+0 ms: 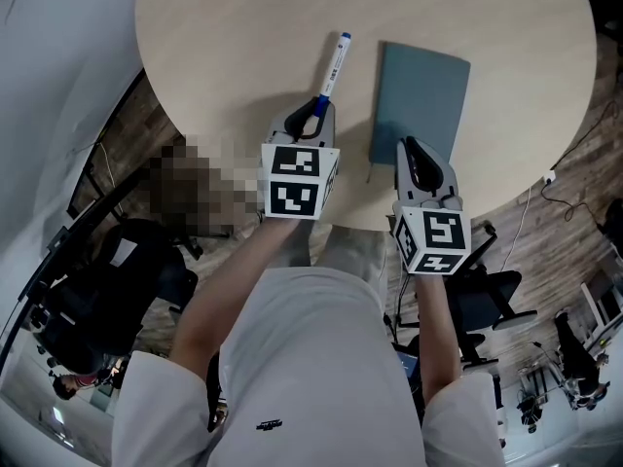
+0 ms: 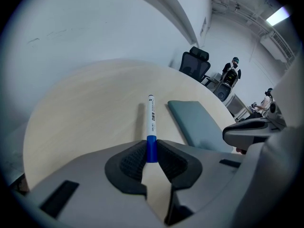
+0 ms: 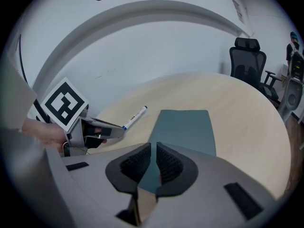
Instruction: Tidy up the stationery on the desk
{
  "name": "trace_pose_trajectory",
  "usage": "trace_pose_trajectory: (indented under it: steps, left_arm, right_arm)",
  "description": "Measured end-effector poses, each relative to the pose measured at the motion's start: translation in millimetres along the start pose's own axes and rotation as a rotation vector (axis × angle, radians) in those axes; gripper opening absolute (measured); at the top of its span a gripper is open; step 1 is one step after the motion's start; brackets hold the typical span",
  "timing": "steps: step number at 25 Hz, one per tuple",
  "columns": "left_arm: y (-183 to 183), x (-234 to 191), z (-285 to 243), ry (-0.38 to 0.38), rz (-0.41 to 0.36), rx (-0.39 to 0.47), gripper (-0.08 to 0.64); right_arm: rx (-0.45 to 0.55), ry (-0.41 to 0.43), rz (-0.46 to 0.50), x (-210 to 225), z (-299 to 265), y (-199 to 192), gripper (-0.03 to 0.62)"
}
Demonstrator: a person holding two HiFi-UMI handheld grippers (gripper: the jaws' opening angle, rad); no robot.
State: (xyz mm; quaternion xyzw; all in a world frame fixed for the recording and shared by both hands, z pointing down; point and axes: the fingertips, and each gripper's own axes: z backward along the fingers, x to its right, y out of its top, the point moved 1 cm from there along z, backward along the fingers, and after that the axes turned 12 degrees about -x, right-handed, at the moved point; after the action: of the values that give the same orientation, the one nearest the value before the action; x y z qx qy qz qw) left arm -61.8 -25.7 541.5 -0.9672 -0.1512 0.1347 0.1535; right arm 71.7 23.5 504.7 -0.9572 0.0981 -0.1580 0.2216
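A white marker (image 1: 335, 62) with a blue cap lies on the round beige table (image 1: 234, 37), pointing away from me. My left gripper (image 1: 310, 118) is shut on its blue cap end, which sits pinched between the pads (image 2: 134, 161). The marker barrel (image 2: 151, 117) sticks out ahead over the table. A teal notebook (image 1: 421, 98) lies flat just right of the marker. My right gripper (image 1: 413, 154) is over the notebook's near end. Its jaws are shut to a thin slit with nothing between them, and the notebook (image 3: 184, 126) shows beyond them. The left gripper (image 3: 100, 132) and the marker (image 3: 135, 117) appear at the left of the right gripper view.
The table's near edge (image 1: 350, 217) runs just behind both grippers. A curved white wall (image 2: 95, 27) borders the far side. Black office chairs (image 3: 248, 61) stand past the table, and people (image 2: 231, 70) are in the background. A cable (image 1: 560, 178) lies on the wooden floor.
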Motion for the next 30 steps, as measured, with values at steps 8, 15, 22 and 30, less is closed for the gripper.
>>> trace_pose_trajectory:
  steps: [8,15,22,30]
  left_arm:
    - [-16,14,10,0.002,0.042,0.001,0.077]
    - [-29,24,15,0.006,0.108,0.000,0.077]
    - [-40,36,12,0.001,0.179,-0.004,0.077]
    - [-42,54,1,-0.023,0.245,-0.012,0.077]
  right_arm:
    - [0.011,0.004,0.013,1,11,2,0.060]
    - [0.012,0.015,0.028,1,19,-1,0.060]
    - [0.006,0.040,0.042,2,21,-4,0.060]
    - [0.004,0.057,0.054,10,24,-6,0.060]
